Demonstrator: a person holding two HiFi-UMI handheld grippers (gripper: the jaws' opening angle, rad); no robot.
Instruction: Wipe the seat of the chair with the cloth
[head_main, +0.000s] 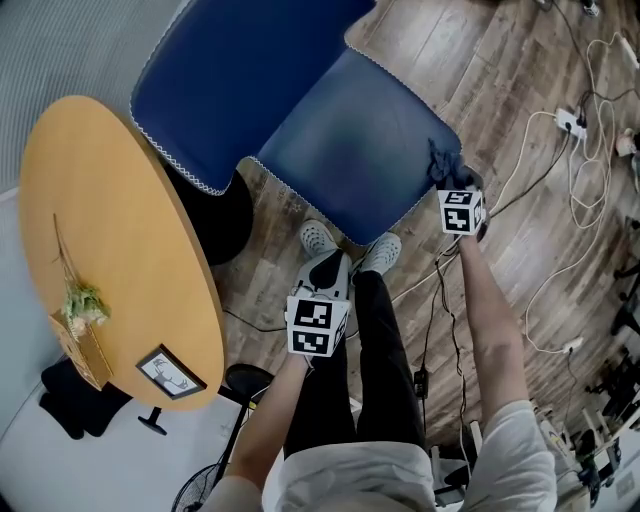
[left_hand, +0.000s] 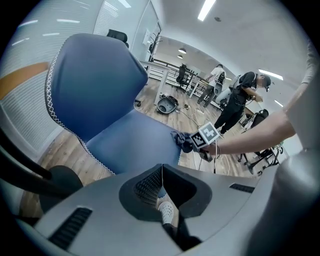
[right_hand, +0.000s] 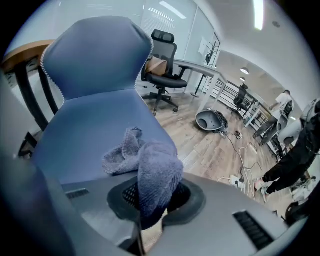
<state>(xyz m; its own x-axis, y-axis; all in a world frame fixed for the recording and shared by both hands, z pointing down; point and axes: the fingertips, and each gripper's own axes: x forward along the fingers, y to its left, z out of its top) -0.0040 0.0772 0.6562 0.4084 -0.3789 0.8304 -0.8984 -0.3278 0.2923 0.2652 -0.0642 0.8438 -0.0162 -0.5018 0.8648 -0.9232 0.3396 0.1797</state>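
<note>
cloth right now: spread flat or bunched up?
Bunched. The right gripper view shows the cloth crumpled in a wad, pinched in the shut right tongs, its loose end over the chair seat.

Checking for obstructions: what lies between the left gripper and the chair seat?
Head view: only the person's shoes lie between the left gripper and the seat.

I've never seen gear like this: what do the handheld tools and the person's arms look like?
Both the left gripper and right gripper have grey plastic bodies with dark ribbed jaw pads. Each carries a white cube of black square markers. The person wears light short sleeves, forearms bare.
</note>
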